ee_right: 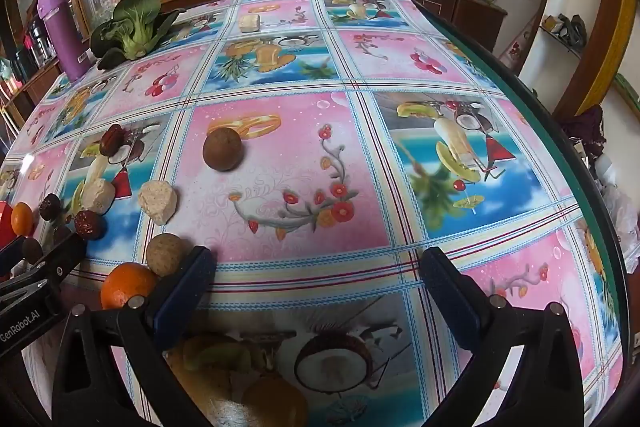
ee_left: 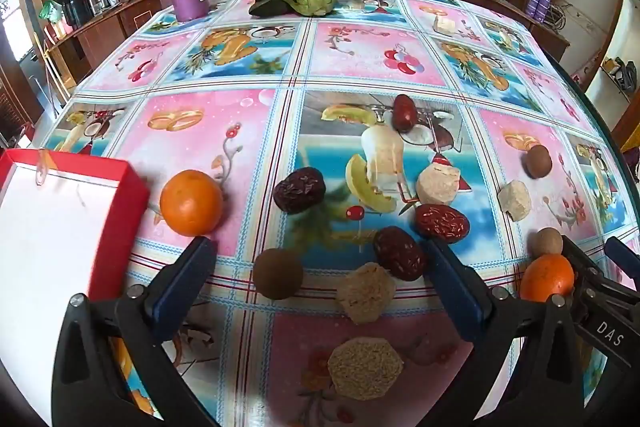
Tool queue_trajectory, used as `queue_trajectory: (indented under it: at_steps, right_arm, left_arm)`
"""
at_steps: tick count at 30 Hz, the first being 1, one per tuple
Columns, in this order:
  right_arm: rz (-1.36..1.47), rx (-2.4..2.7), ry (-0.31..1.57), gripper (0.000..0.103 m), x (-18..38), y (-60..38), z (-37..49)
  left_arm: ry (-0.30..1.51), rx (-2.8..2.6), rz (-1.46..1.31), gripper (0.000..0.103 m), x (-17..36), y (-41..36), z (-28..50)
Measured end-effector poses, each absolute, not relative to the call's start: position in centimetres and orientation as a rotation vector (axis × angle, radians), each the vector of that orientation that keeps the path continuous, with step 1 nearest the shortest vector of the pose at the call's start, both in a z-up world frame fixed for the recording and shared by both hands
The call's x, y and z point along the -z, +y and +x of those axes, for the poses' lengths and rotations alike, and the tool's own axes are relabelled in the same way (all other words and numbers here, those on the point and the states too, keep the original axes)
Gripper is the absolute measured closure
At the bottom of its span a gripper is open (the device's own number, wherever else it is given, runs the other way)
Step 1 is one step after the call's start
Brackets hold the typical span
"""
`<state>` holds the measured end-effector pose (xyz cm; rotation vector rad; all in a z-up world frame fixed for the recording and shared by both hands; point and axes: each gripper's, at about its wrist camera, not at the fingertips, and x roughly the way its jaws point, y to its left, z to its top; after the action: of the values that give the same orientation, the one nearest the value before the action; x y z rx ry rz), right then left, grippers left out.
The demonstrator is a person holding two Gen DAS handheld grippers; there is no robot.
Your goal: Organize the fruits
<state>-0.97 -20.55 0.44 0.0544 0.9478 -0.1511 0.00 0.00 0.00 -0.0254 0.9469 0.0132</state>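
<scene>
A: Fruits lie loose on the surface (ee_left: 352, 67): an orange (ee_left: 191, 202), red dates (ee_left: 299, 189), brown round ones (ee_left: 277, 273). The red box (ee_left: 132, 187) looks empty.

B: So nothing sorted yet. The tongs?

A: Left tongs (ee_left: 320, 255) wide, empty; right tongs (ee_right: 316, 263) too.

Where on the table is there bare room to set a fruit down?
The red box is empty. The far table is bare between the cabbage and the green edge, and around the lone brown ball. It is crowded between the oranges, where dates and crumbly blocks cluster.
</scene>
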Motion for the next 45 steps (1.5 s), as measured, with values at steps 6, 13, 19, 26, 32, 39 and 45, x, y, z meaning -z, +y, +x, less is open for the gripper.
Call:
queue_trajectory:
  at_steps: [6, 13, 19, 26, 32, 39, 45]
  right_arm:
    - [0.054, 0.151, 0.948, 0.0, -0.4, -20.4, -1.0]
    - [0.054, 0.151, 0.949, 0.0, -0.4, -20.4, -1.0]
    - [0.053, 0.152, 0.949, 0.0, -0.4, -20.2, -0.9]
    - [0.066, 0.107, 0.921, 0.001, -1.3, -20.2, -1.2]
    - [0.07, -0.034, 0.674, 0.001, -4.9, -18.9, -4.5]
    - [0.009, -0.087, 0.612, 0.001, -5.7, -17.1, -5.4]
    - [0.027, -0.076, 0.596, 0.001, -6.1, -17.4, -5.7]
  left_arm:
    - [0.947, -0.013, -0.025, 0.0, 0.0, 0.0, 0.0]
    - [0.947, -0.013, -0.025, 0.0, 0.0, 0.0, 0.0]
    - [0.947, -0.013, -0.026, 0.0, 0.0, 0.0, 0.0]
    - [0.93, -0.035, -0.024, 0.0, -0.3, 0.2, -0.8]
    - [0.804, -0.093, -0.043, 0.0, -3.3, 1.5, -3.5]
    - [0.735, -0.111, -0.049, 0.0, -5.9, 2.6, -5.6]
    - [0.707, -0.104, -0.045, 0.0, -7.0, 2.5, -6.6]
